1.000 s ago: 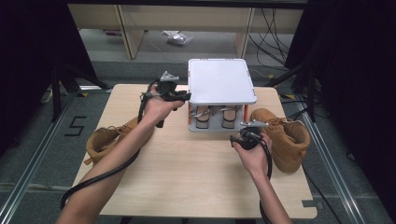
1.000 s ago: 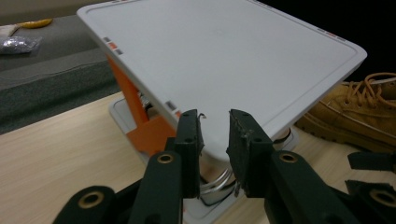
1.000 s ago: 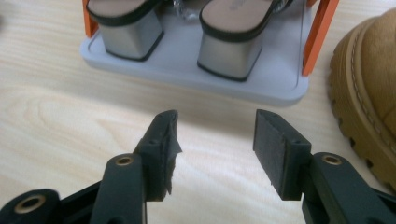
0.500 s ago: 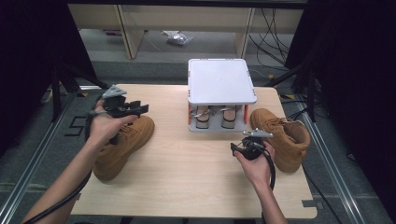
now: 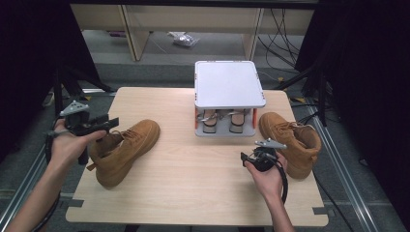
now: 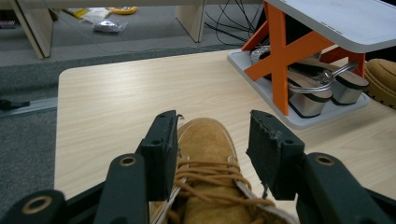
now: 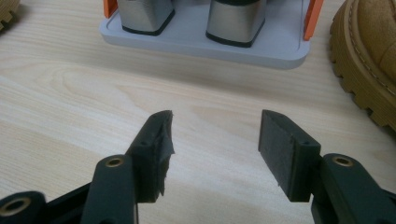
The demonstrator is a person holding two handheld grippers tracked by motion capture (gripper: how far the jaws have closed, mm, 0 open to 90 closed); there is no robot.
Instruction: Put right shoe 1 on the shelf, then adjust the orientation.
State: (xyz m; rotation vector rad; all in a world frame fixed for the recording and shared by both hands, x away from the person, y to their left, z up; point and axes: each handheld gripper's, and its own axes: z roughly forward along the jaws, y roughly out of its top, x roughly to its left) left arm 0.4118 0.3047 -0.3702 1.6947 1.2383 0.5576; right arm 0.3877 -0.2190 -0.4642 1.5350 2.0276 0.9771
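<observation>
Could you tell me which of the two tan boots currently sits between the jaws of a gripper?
The boot on the table's left side: the left gripper straddles its laces with open jaws. The right-hand boot lies beside the right gripper, apart.

Tan boots (image 5: 126,147) with tan laces, a white rack (image 5: 229,83) on orange legs, a pale wood-grain table (image 5: 193,183), black jaws.
</observation>
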